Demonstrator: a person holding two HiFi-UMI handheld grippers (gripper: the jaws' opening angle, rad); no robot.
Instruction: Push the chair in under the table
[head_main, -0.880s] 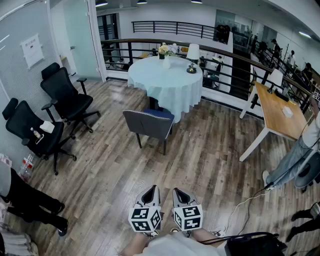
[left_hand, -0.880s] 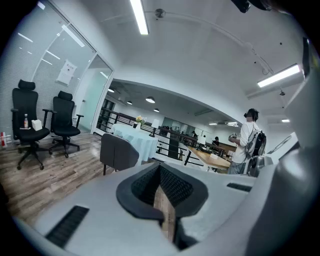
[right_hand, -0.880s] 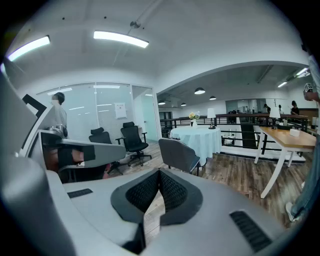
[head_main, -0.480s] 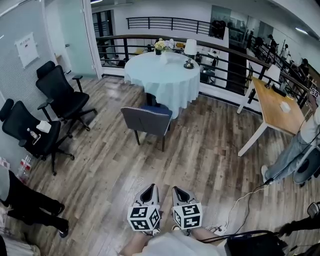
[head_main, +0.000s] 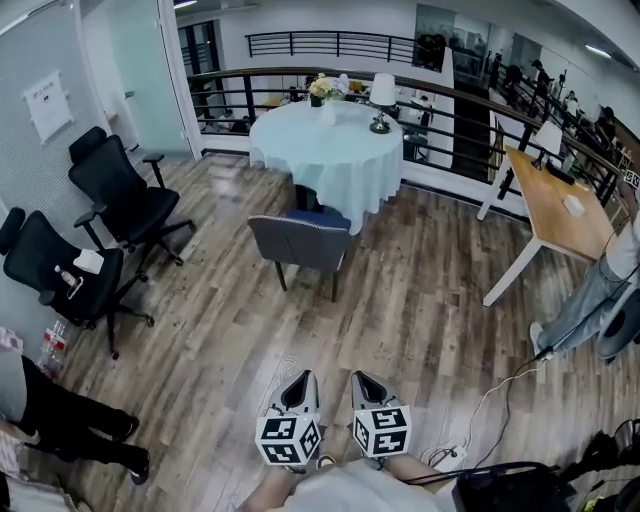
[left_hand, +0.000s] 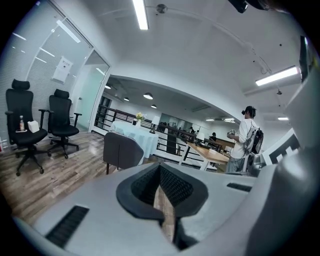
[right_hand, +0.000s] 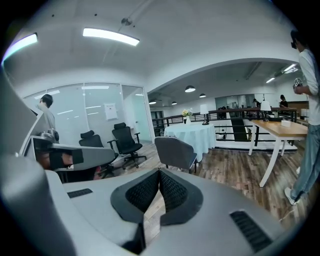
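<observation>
head view: left claw (head_main: 304, 377), right claw (head_main: 359, 379) both closed, empty; bare floor (head_main: 250, 335) reaches chair (head_main: 298, 243) at table (head_main: 300, 145) edge.

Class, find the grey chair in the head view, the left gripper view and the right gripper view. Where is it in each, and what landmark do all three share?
Head view: the grey chair stands just above centre, in front of the round table.
Left gripper view: the chair is left of centre, with the table behind it.
Right gripper view: the chair is near centre, with the table behind it.
Shared landmark: the round table with its pale cloth.
</observation>
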